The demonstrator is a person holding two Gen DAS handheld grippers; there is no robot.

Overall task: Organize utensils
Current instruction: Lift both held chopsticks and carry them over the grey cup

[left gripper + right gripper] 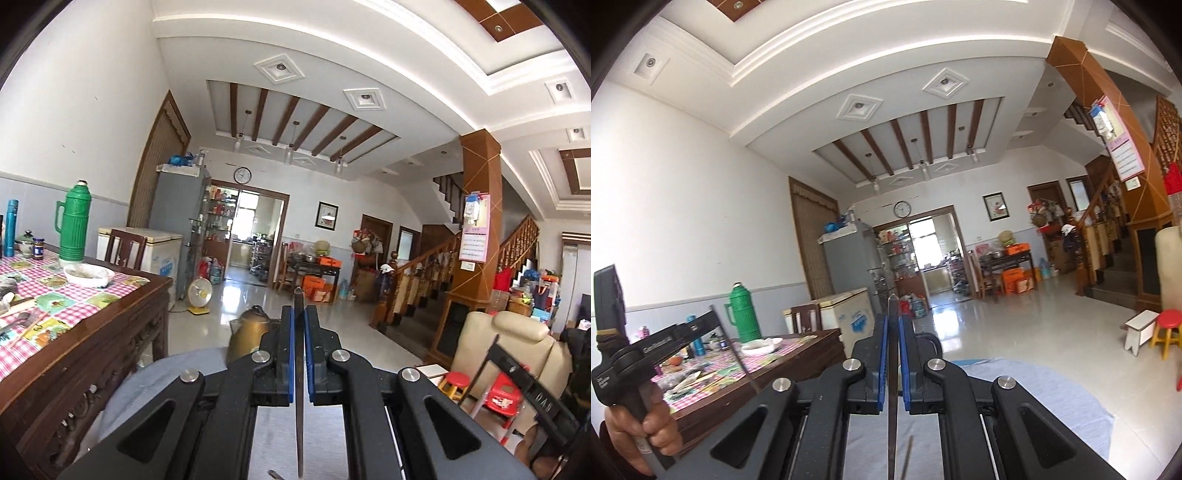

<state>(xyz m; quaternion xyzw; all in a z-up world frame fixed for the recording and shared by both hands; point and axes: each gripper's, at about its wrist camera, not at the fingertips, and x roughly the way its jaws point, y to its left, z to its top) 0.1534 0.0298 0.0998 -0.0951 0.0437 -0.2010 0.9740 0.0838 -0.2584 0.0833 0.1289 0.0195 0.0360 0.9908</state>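
Note:
My left gripper (298, 314) is shut on a thin metal utensil (298, 369) that runs lengthwise between the blue pads, tip pointing forward; I cannot tell what kind. My right gripper (893, 321) is shut on a similar thin metal utensil (892, 369). Both are held up in the air, aimed across the room. The left gripper also shows in the right wrist view (713, 314), held in a hand, with its thin utensil (737, 350) hanging down. More utensils (22, 325) lie on the checked tablecloth (74, 306) at the left.
A dark wooden table (110, 343) stands at the left with a green thermos (74, 221), a white bowl (88, 275) and jars. A brass kettle (251, 332) sits just ahead. A beige armchair (509, 354), red stools and stairs are on the right.

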